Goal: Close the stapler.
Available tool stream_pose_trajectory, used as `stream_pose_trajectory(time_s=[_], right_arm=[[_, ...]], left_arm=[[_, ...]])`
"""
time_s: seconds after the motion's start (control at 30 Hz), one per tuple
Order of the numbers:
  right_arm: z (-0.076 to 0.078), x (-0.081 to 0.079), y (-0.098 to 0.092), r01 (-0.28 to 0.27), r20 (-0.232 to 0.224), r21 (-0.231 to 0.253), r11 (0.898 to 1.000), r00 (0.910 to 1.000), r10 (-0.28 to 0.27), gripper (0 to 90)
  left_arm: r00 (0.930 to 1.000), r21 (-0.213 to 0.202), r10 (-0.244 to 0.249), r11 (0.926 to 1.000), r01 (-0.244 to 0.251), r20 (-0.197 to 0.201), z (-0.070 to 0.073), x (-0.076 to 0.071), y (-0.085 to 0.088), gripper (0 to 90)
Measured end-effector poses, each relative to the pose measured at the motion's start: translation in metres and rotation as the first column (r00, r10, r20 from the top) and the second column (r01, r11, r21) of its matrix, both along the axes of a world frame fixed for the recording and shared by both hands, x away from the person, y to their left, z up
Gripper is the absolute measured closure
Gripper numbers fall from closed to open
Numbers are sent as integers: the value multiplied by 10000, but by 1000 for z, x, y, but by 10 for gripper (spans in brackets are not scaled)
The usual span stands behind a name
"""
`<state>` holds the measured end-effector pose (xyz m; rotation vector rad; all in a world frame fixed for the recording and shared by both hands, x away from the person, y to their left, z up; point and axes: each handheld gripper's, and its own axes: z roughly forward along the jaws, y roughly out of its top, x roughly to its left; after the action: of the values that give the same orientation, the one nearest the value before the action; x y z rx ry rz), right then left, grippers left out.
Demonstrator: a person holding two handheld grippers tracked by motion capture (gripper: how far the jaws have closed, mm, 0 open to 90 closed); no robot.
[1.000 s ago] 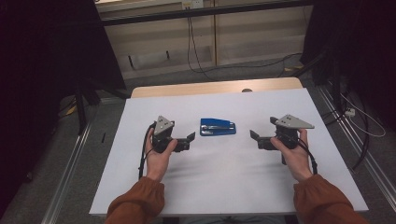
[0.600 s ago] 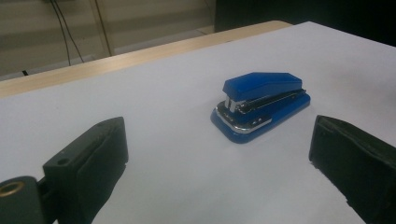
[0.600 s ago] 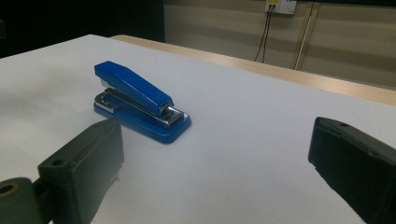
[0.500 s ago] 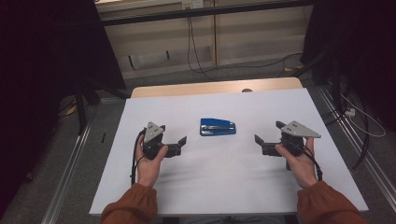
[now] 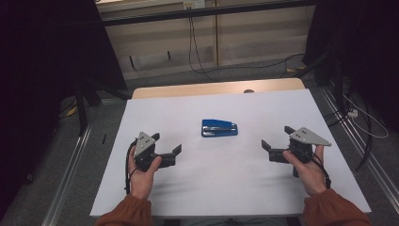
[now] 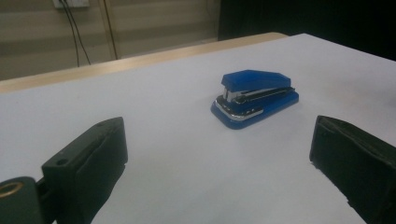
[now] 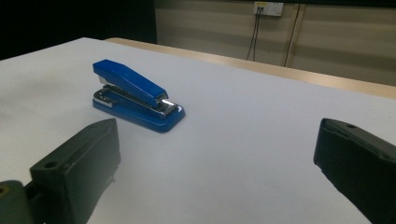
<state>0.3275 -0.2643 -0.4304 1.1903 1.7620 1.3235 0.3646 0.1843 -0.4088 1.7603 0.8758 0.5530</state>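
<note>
Two claws gaping | left claw (image 5: 166,145) | right claw (image 5: 277,141) | stapler (image 5: 219,128) lies between, untouched

I see both forearms entering the high view from 6 o'clock, sleeves at the bottom edge. The left hand (image 5: 141,172) grips the left gripper (image 5: 168,149); its jaws stand wide apart and point toward 3 o'clock. The right hand (image 5: 308,172) grips the right gripper (image 5: 275,142), grey plate on top, jaws also wide apart, pointing toward 9 o'clock. The two grippers face each other, well apart. Neither holds anything.
</note>
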Motion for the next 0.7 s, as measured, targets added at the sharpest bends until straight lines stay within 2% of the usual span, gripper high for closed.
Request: stream_pose_trajectory(time_s=[0.03, 0.13, 0.23, 0.3, 0.5, 0.63, 0.7], right_arm=[[0, -1, -1, 9, 12, 30, 10000, 10000, -9, 4], [1, -6, -3, 70, 53, 31, 10000, 10000, -71, 4], [1, -11, -7, 140, 78, 35, 9999, 9999, -140, 4], [2, -13, -8, 195, 70, 8, 9998, 9998, -195, 1], [2, -21, -15, 369, 150, -107, 9993, 9992, -368, 1], [0, -28, -19, 417, 59, -112, 9991, 9991, -416, 1], [0, -32, -21, 556, -47, -343, 9979, 9984, -557, 1]], left_arm=[[10000, -84, -7, 10000, 7, 26, 1, -3, 1, 43], [10000, 36, -1, 10000, 1, 38, 0, -8, 3, 43], [9995, 54, 310, 9995, -310, 17, -1, -11, 8, 41], [9990, -72, 442, 9990, -442, -66, -2, -11, 10, 40], [9977, 84, 681, 9976, -680, -47, -3, -17, 20, 40], [9956, -104, 938, 9955, -937, 6, -1, -23, 29, 40], [9944, 15, 1052, 9945, -1052, 33, -1, -26, 33, 40]])
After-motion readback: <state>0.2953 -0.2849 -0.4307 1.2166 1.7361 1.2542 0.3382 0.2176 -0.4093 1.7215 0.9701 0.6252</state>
